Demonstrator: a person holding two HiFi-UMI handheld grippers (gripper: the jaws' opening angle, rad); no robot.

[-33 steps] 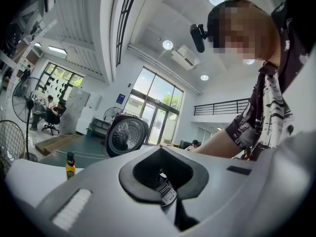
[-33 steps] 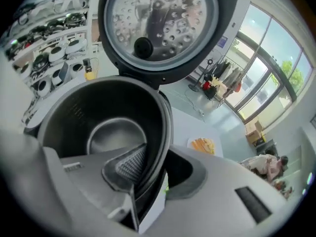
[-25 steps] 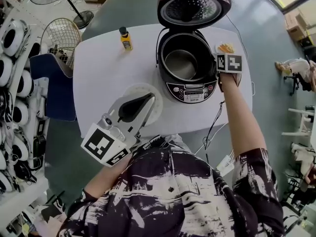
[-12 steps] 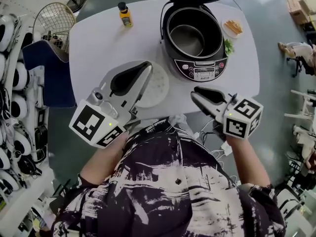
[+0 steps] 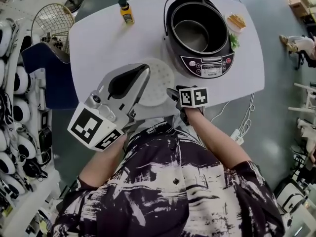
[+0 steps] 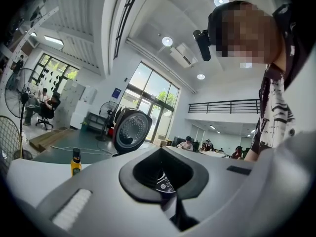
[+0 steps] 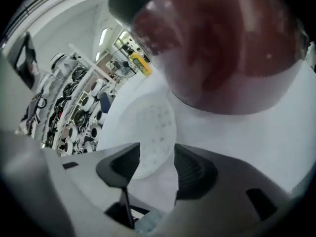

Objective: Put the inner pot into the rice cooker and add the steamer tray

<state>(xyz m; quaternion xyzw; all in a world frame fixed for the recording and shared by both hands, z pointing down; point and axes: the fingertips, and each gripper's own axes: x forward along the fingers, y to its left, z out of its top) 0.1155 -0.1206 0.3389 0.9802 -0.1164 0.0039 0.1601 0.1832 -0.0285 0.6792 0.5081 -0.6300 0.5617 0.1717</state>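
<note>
The dark red rice cooker (image 5: pixel 202 38) stands open at the table's far right, with the metal inner pot (image 5: pixel 193 33) seated inside. The white perforated steamer tray (image 5: pixel 160 78) lies flat on the table in front of it. My right gripper (image 5: pixel 173 94) hovers at the tray's near right edge, tilted downward. Its jaws have just been opening and nothing is between them. In the right gripper view the tray (image 7: pixel 148 127) shows beyond the gripper (image 7: pixel 157 164). My left gripper (image 5: pixel 144 70) hangs shut over the tray's left side, holding nothing.
A yellow bottle (image 5: pixel 126 12) stands at the table's far left. A small plate of food (image 5: pixel 236 22) sits right of the cooker. The cooker's cable hangs over the near table edge (image 5: pixel 232 100). Shelves (image 5: pixel 12 107) and a fan flank the left side.
My right gripper left the cooker's right side, swung back toward me and then left and down to the tray's near edge, its jaws wider. The left gripper drifted slightly.
</note>
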